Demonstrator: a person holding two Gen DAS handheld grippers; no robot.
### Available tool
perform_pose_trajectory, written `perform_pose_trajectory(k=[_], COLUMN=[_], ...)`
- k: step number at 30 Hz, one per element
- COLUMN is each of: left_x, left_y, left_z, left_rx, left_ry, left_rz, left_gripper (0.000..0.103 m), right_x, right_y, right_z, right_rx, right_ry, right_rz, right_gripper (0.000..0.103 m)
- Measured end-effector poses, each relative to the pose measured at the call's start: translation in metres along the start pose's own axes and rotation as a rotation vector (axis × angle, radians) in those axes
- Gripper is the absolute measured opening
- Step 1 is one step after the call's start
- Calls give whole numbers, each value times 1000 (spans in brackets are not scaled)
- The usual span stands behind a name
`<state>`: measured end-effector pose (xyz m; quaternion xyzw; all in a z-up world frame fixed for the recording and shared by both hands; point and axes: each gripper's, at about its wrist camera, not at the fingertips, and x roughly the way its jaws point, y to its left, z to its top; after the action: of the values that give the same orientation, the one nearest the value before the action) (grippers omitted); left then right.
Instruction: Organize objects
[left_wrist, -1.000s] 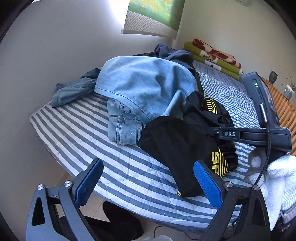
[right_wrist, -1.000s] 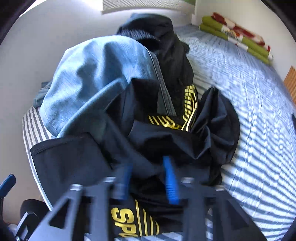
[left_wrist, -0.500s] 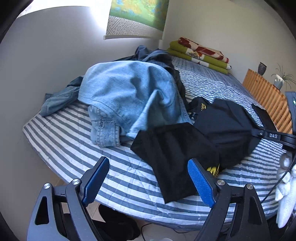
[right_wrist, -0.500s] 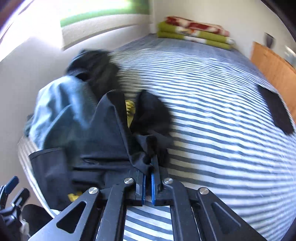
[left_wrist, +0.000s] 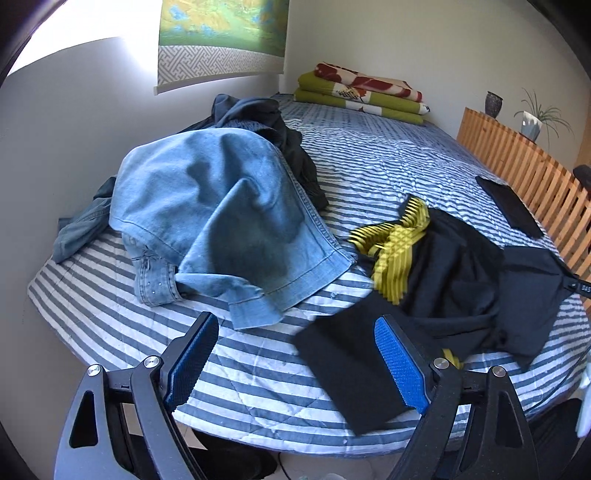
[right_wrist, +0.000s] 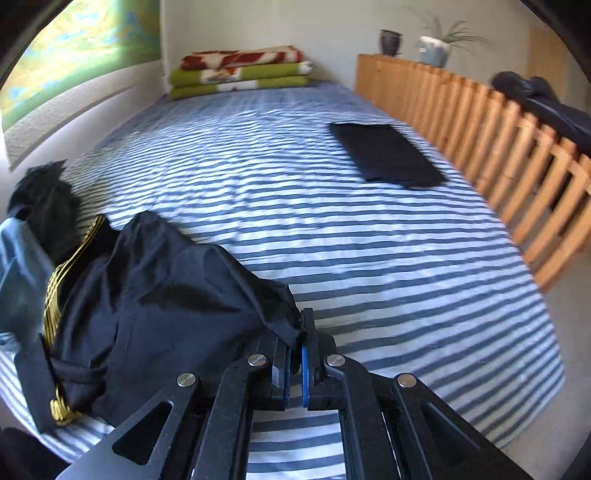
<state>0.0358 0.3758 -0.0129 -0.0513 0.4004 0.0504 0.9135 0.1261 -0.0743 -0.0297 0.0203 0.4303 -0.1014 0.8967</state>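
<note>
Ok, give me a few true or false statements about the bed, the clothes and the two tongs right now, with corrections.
1. The right tongs are shut on the black garment with yellow stripes. True.
2. The left tongs grip the light blue denim garment. False: they stand open over the bed's edge, holding nothing.
3. A flat folded black cloth lies on the blue and white striped bedcover near the slatted wooden rail. True.
4. The folded green and red blankets sit on top of the denim pile. False: they lie at the far end of the bed, against the wall.
5. The potted plant stands on the bed. False: it stands beyond the wooden rail.
</note>
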Motion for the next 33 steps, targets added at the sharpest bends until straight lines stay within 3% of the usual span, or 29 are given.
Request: perform_pose_trajectory(k=[5,6,9,11,15,17,19,20,22,23,24,27,30,33], left_x=[13,17,31,44,74,91,110,122,147,159,168,177,168,156], left_y=[-23,-29,-53,-72,-128,-162,-194,-206,-219,-222,-222,-208,-177,-144], left_z=[6,9,16,23,46,53,57,58,61,60,59,57,56,48], left_rx=[49,58,91,122,192,245,314,340,350,345,335,291,197,165], left_ry=[13,19,33,46,87,96,100,114,161,195,229,257,267,269], left_rz=[-20,-35,-83,-117,-222,-251,-234,-229,-221,-227,-244,-297,-348,-328], left_gripper=[89,89,89,89,89,89,89,85,65,38,16,3,3,3], right_x=[-1,-2,-14,-29,-38,-29,-14,-7,11,21,30,53,75,99], right_y=[-66,-75,-91,-85,-53,-36,-22,-15,-4,0,2,11,22,35], right_z=[-8,-10,-10,-8,4,11,22,25,33,36,40,48,55,54], right_rx=[77,82,106,73,-47,-78,-99,-108,-126,-129,-127,-119,-138,-184], right_ry=[28,40,3,-59,-82,-84,-78,-75,-52,-32,-13,49,102,164], right_rz=[-135,-125,-99,-85,91,114,151,174,225,246,265,305,290,269], right_gripper=[5,9,37,44,66,67,67,67,67,67,67,67,67,67])
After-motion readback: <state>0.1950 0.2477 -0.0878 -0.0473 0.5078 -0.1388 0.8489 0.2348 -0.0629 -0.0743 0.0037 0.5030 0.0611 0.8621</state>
